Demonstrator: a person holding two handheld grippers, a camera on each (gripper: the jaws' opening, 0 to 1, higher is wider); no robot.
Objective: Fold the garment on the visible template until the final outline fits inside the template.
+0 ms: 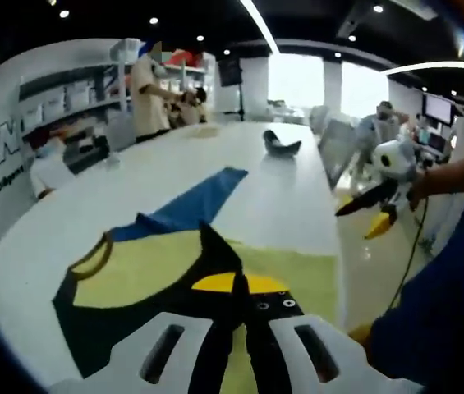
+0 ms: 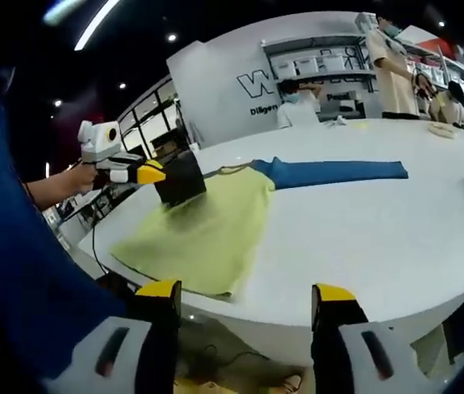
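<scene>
Pinching a black fold of the yellow garment (image 2: 207,226), left gripper (image 2: 170,176) jaws are closed on it over the white bench (image 2: 363,238). Right gripper (image 2: 248,305) jaws spread wide, empty, off the bench edge; blue sleeve (image 2: 330,172) lies flat.

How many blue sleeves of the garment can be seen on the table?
1. One blue sleeve lies flat on the white table, stretched away from the yellow body. Another may be hidden.

bare white table (image 2: 363,222) beyond garment (image 2: 207,230), dark object (image 1: 281,145) far off
</scene>
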